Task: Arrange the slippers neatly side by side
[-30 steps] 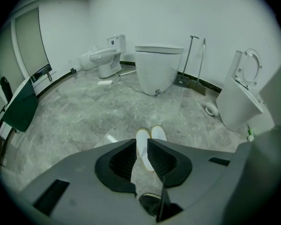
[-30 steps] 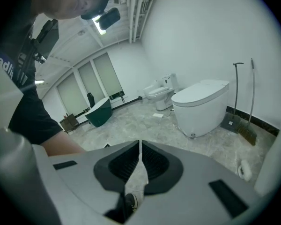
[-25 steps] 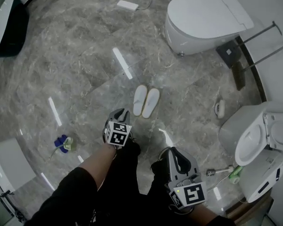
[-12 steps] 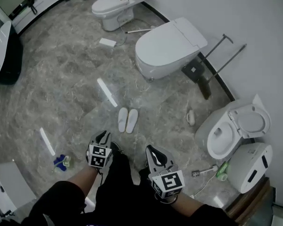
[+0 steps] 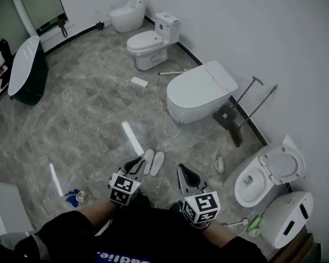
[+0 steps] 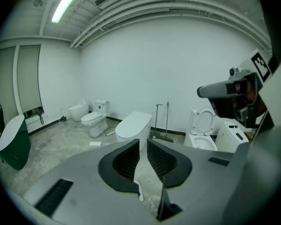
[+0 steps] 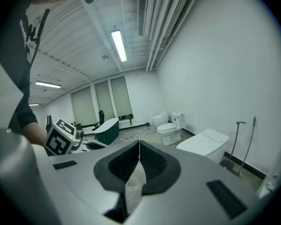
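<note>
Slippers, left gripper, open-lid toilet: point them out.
slippers (image 5: 157,163), head view, one slipper's middle.
left gripper (image 5: 136,161), head view, between its fingertips.
open-lid toilet (image 5: 262,173), head view, seat rim.

You have two flat white slippers (image 5: 153,163) lying on the grey marble floor (image 5: 88,119), close side by side and parallel, their long sides about touching, ends level.

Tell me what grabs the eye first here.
A row of white toilets runs along the right wall, and the nearest one has its lid up. A pair of white slippers lies side by side on the grey floor, just ahead of the left tool and right tool.
</note>
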`<state>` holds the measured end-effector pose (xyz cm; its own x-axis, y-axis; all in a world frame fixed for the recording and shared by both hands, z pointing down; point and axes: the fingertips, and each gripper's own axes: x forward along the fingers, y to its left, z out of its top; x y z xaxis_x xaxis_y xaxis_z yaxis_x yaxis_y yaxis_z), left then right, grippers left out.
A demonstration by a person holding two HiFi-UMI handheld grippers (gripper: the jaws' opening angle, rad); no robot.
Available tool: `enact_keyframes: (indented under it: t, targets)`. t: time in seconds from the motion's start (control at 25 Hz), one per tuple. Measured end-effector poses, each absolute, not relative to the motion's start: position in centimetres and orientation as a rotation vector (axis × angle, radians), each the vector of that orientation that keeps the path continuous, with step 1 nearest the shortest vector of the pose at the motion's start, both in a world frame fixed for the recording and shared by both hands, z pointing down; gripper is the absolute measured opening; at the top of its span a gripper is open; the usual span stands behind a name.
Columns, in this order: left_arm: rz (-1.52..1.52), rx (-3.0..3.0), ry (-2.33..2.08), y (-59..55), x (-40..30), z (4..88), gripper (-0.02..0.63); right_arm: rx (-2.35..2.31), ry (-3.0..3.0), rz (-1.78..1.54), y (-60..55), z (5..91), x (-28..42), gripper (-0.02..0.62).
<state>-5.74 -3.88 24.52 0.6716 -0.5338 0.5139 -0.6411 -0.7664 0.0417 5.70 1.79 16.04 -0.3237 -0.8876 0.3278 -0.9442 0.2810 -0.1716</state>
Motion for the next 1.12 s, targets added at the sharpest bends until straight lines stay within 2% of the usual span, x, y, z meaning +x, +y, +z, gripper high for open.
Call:
enact_keyframes:
  t: [0.36,0.52,0.6,1.12]
  targets:
    - [0.479,2.768,-1.054,3.0,-4.0,13.9,0.048,1.61,-2.509,0.447,4.6,12.0,4.9,0.0]
    - [0.413,2.758,-1.086,7.5,-3.4,12.3,0.042,1.549,-2.533,0.454,7.6,12.3,3.9,0.0]
    - [0.399,2.755,-1.089,9.0,-3.4,11.8,0.003,1.547,-2.543,0.439,8.6,11.9,3.5,0.0]
    - [0.244,2.794,-1.01,8.7,-5.1,9.9,0.003,1.55,-2.565,0.325,9.5,10.4,-1.0,-0.001]
